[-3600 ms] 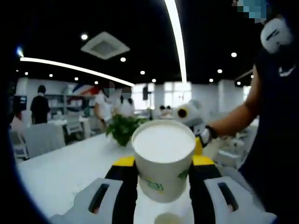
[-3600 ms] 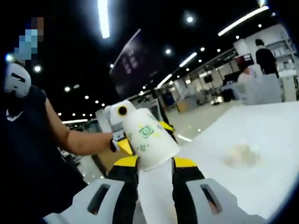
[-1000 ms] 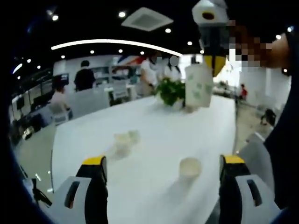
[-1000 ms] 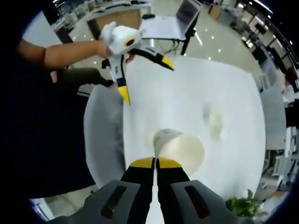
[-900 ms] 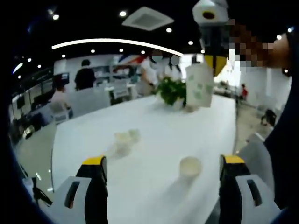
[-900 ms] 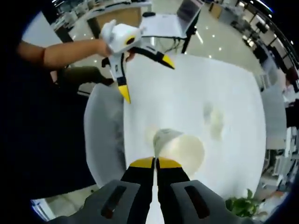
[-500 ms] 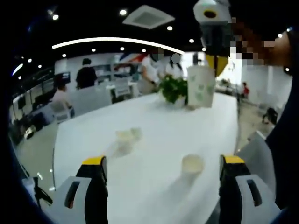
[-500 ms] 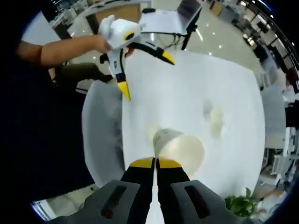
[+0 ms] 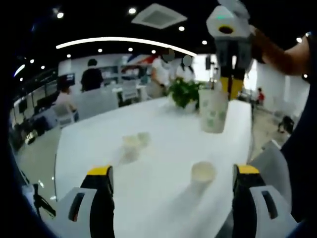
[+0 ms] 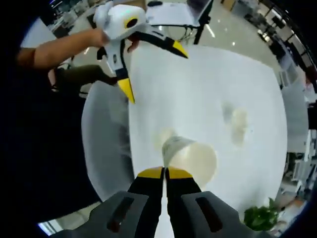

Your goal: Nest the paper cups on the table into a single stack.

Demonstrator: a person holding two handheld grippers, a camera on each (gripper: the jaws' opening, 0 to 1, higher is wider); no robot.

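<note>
While the right gripper point(image 10: 165, 172) pinches the rim of a paper cup point(image 10: 189, 154) above the table point(image 10: 223, 79), the left gripper point(image 9: 171, 171) stays wide apart over another cup point(image 9: 202, 172).

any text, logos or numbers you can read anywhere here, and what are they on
Nothing can be read.
Held paper cup: green printed marks on its side, too blurred to read in the left gripper view.
Cup on the table: no print legible.
Back wall: a red and blue graphic, too small to make out.
</note>
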